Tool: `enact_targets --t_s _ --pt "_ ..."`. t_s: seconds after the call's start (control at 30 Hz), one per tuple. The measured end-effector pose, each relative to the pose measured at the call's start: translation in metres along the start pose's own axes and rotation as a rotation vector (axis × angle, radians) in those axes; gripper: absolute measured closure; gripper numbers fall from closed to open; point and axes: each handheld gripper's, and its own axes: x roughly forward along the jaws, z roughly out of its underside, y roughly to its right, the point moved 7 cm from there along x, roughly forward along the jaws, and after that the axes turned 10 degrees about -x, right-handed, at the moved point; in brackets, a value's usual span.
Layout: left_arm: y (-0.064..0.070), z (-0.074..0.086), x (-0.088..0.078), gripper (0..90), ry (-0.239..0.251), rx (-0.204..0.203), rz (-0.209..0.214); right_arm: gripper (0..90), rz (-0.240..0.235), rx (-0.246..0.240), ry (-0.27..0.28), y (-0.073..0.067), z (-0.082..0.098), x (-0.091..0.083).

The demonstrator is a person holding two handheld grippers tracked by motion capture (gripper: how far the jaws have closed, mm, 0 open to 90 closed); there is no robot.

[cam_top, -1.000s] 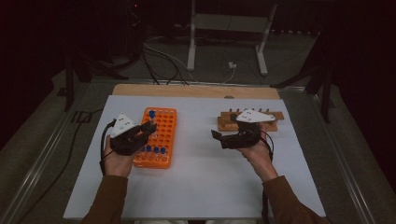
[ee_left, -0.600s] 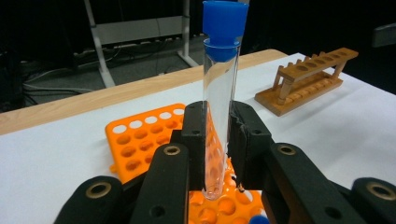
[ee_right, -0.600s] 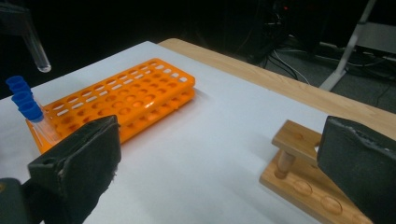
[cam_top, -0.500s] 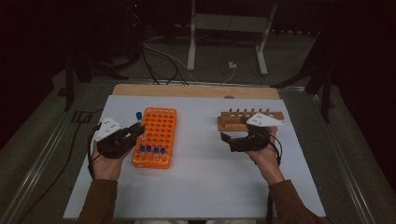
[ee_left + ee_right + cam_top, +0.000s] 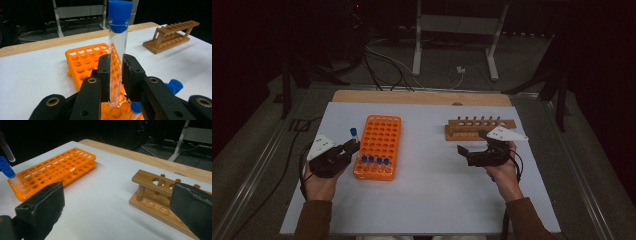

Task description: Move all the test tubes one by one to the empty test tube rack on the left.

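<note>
Just tube (image 5: 117, 50) above rack's (image 5: 378, 145) edge

Left claw (image 5: 351, 146) holds a blue-capped tube (image 5: 354, 136) just beside the orange rack (image 5: 382, 135), four capped tubes (image 5: 374, 161) in its near row, while the right claw (image 5: 463, 152) hangs spread near the wooden rack (image 5: 472, 131).

A broad bare strip of the white bench (image 5: 432, 165) lies open between the orange plastic tube rack (image 5: 379, 142) and the brown wooden rack (image 5: 479, 127), wide enough for a hand. Blue-capped tubes (image 5: 374, 161) stand along the orange rack's near edge, blocking a low pass there. The bench nearer the person than the orange rack is bare.
</note>
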Motion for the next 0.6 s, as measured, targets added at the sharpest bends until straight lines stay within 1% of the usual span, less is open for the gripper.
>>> enact_targets --t_s 0.07,0.13,0.37,0.6 --pt "-0.001 0.002 -0.001 78.0 0.013 -0.004 -0.001 0.0 0.002 0.003 0.004 0.001 0.001 -0.002" --pt "-0.002 0.005 -0.002 77.9 0.015 -0.003 -0.001 0.0 0.006 0.008 0.003 0.003 0.004 -0.004" --pt "-0.004 0.018 -0.002 77.9 0.004 -0.01 -0.006 0.0 0.019 0.021 0.001 0.007 0.013 -0.012" --pt "-0.004 0.031 0.0 77.9 -0.018 -0.007 -0.003 0.0 0.036 0.016 -0.012 0.008 0.024 -0.02"
